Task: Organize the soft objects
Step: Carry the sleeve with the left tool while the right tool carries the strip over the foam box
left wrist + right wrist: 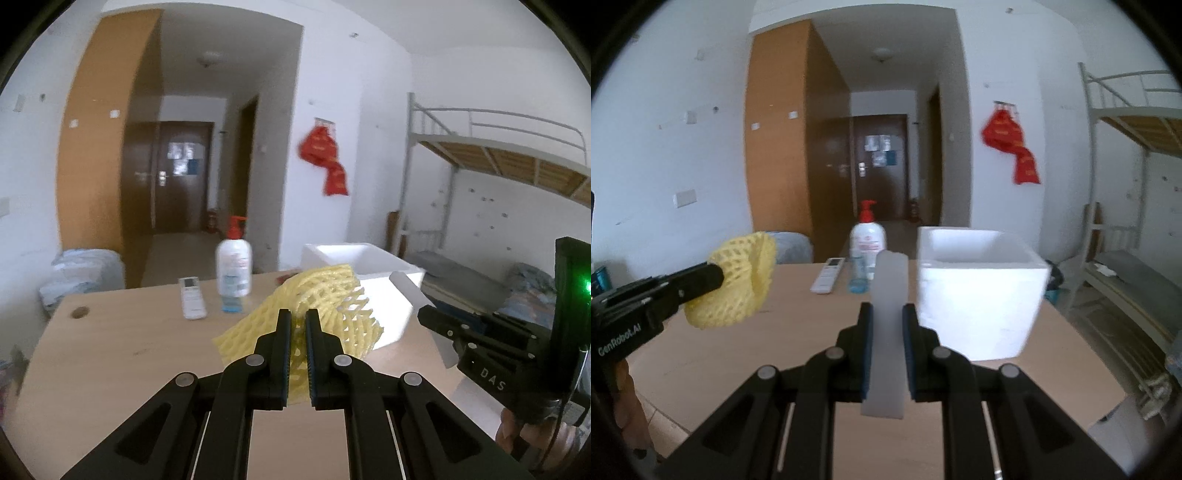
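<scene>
Both tongs carry soft packing pieces toward the white foam box

Left wrist view: the left tongs [297, 325] are clamped on the yellow foam net [317, 295], held clear of the surface [122, 339], likely for dropping into the foam box [388, 266] just behind; right wrist view: the right tongs [887, 321] pinch an upright white foam strip [890, 280] beside that box, above the surface.

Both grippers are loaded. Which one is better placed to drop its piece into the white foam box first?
Right, probably. The right gripper, shut on the white foam strip, sits right beside the white foam box. The left gripper, holding the yellow foam net, is farther from it.
</scene>
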### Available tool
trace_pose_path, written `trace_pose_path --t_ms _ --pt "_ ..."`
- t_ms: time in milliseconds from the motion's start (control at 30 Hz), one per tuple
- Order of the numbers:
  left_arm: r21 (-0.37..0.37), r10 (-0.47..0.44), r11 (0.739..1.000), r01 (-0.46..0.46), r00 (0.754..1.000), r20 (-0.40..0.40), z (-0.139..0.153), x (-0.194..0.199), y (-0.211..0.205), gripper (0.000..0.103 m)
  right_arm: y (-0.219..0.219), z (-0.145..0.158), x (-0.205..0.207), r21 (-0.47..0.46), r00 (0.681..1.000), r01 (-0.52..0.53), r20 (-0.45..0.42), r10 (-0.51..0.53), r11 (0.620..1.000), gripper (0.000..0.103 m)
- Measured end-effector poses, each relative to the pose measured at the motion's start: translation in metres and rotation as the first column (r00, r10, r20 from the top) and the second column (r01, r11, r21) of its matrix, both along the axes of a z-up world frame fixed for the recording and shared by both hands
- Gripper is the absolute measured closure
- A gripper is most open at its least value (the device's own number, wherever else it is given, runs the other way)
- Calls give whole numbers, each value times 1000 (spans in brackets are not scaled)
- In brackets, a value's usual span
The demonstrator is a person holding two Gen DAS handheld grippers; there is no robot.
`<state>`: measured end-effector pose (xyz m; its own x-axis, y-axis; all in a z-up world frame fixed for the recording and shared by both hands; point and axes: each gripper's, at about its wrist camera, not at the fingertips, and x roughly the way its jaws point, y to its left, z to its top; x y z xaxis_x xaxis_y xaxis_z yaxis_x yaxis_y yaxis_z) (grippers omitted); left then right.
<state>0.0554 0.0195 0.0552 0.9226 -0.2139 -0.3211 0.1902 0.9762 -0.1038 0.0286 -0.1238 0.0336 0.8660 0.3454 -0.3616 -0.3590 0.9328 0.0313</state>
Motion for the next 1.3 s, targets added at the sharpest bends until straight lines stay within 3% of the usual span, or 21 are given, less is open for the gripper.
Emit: trace_pose_path --t_ms 233,400,833,1300 --pt "3 -146 989 146 989 -3 -1 15 -40 95 -38 -2 -4 3 989 145 -11 -145 989 85" --pt "8 -186 982 186 982 -9 0 21 -55 95 -57 -1 -7 14 975 221 -12 -220 975 85" --pt "15 -168 986 168 986 9 9 27 -60 95 -57 1 2 20 978 207 -7 -207 978 85" --pt "-9 -156 988 156 988 16 34 79 -66 95 -63 24 36 21 979 201 37 -202 979 85"
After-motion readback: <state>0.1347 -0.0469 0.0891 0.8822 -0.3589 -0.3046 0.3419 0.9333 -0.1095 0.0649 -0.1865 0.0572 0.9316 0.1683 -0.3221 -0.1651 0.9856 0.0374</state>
